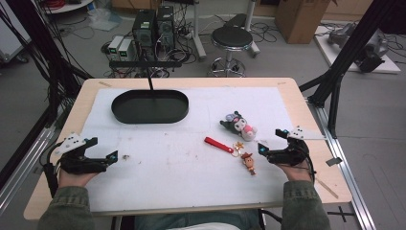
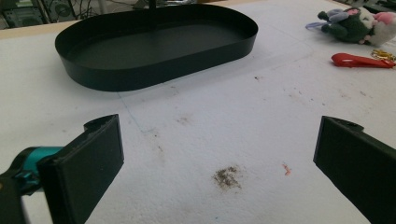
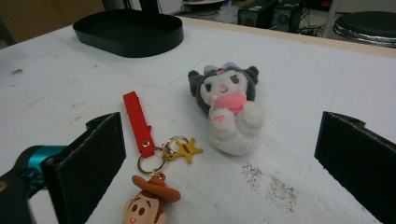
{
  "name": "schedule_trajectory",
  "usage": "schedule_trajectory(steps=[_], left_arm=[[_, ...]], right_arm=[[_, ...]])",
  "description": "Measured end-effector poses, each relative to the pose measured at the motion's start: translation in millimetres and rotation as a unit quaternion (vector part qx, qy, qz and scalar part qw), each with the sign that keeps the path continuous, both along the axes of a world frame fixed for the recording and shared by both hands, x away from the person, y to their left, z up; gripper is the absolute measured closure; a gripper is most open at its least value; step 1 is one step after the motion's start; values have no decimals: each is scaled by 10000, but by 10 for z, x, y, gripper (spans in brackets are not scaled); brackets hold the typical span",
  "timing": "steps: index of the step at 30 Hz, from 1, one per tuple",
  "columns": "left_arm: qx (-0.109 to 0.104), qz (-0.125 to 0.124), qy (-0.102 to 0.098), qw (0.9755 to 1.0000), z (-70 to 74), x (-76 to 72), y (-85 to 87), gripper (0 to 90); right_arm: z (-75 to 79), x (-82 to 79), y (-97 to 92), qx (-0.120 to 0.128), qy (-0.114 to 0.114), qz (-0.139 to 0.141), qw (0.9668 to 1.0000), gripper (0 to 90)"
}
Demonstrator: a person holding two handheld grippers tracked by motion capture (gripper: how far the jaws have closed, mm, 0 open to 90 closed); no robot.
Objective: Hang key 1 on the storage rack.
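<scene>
No text, label, brand or number can be read on the table [image 1: 306, 184], tray [image 1: 150, 107] or toys

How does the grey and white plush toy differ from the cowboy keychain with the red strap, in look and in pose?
The grey and white plush toy is soft, rounded and bulky; the cowboy keychain with the red strap is small, smooth and flat, strung out in linked parts. The plush toy holds a pink heart; the cowboy keychain carries a yellow star charm. Both lie on the white table cover, ahead of the open right gripper.

Lab: PC towers [image 1: 149, 28], floor cables [image 1: 72, 28], stool [image 1: 231, 38], alu rig frame [image 1: 352, 43].
</scene>
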State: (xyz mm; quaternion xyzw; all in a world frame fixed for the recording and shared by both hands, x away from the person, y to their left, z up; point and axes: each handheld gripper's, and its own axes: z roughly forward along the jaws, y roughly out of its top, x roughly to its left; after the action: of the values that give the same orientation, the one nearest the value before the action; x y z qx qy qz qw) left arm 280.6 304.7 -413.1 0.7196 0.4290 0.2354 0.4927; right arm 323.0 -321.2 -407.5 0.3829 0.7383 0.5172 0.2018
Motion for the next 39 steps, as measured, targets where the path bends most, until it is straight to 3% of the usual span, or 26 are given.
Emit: schedule_trajectory(steps=[14, 33, 39], left_arm=[[25, 30, 15, 10000, 0, -7, 0, 20], [37, 9, 44, 10000, -12, 1, -14, 20], [62, -14, 64, 10000, -16, 0, -16, 20]], right_arm=[[-3, 5, -9, 20, -51, -17, 10000, 8], [5, 9, 16, -7, 63, -47, 10000, 8], [43, 40, 85, -190, 103, -86, 9997, 7]])
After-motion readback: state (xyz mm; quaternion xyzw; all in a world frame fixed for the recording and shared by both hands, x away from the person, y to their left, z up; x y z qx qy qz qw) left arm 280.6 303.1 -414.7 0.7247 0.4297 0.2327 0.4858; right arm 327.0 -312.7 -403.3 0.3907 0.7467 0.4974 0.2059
